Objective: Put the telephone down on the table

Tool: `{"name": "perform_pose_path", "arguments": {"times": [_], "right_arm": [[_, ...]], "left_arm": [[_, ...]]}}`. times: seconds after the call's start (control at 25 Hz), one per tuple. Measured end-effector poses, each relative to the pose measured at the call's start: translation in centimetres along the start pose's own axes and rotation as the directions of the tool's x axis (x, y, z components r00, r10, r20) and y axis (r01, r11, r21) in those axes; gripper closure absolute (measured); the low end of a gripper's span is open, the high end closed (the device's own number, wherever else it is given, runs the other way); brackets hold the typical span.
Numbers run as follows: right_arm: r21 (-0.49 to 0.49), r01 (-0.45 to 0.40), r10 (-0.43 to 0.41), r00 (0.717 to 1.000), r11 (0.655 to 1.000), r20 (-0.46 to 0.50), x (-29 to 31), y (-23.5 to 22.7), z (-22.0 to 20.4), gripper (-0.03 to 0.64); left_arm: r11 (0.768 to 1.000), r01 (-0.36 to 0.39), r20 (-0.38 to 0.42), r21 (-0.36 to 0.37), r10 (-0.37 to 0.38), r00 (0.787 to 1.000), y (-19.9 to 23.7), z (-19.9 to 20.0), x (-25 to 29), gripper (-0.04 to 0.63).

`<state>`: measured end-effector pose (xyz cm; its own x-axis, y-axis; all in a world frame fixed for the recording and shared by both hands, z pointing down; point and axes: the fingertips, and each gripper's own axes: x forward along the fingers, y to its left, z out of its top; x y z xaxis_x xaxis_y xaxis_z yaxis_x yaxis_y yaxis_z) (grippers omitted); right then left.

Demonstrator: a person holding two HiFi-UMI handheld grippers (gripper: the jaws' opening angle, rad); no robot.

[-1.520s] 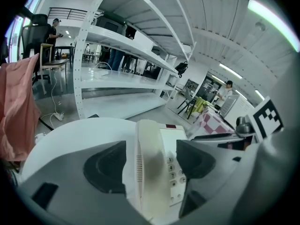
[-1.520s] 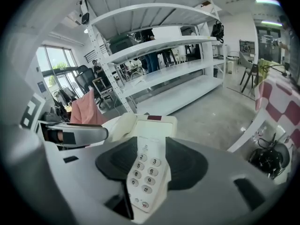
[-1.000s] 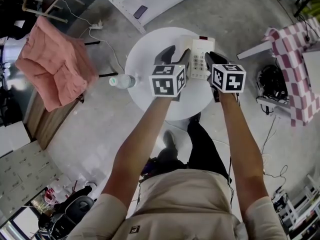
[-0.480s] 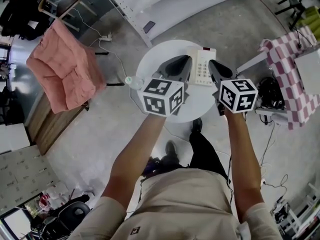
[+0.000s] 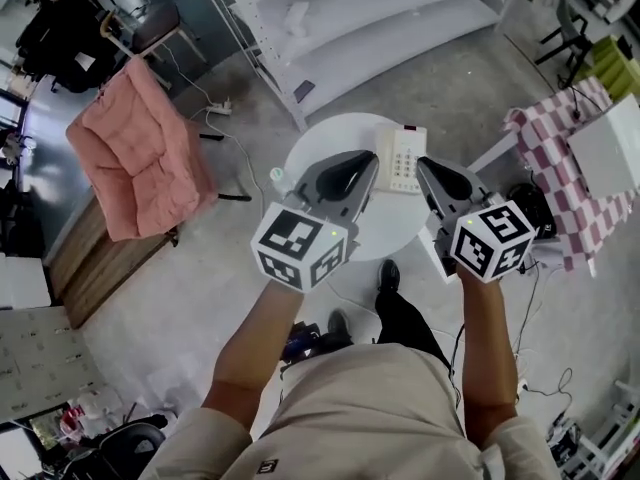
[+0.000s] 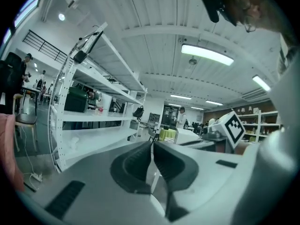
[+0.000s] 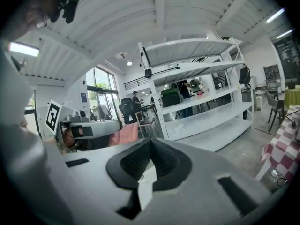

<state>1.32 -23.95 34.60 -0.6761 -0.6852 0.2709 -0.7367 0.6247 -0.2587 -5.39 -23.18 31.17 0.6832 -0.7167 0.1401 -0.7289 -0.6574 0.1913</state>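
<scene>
A white desk telephone lies flat on the round white table, towards its far edge, keypad up; nothing touches it. The left gripper and the right gripper hang in the air on either side of it in the head view, well above the tabletop and apart from the set. The left gripper view shows that tool's jaws clenched pad against pad with nothing between them; the right gripper view shows the same of the right gripper, only open room and shelving beyond its tips. Both tools are therefore empty; neither is carrying the telephone. A clear plastic bottle stands at the table's left rim, well apart from the telephone; a pink armchair, white shelving and a checked cloth ring the scene.

On this evidence the job looks finished: the set rests on the table and has been let go. Nothing appears left to do beyond drawing the hands away; whether the handset sits squarely on its cradle is too small to tell.
</scene>
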Motion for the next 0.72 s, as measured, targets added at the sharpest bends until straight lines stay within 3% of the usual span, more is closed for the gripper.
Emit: {"name": "perform_pose_path", "arguments": {"times": [0.4,0.72], "right_arm": [[-0.062,-0.019,0.023,0.997,0.998,0.070,-7.0,9.0,4.1,0.624],[-0.122,-0.017,0.028,0.996,0.992,0.084,-9.2,14.7,4.4,0.624]], "left_arm": [[0.996,0.046,0.089,0.076,-0.052,0.995,-4.4,5.2,-10.9,0.575],[0.994,0.063,0.125,0.088,-0.074,0.989,-5.5,5.5,-16.1,0.575]]}}
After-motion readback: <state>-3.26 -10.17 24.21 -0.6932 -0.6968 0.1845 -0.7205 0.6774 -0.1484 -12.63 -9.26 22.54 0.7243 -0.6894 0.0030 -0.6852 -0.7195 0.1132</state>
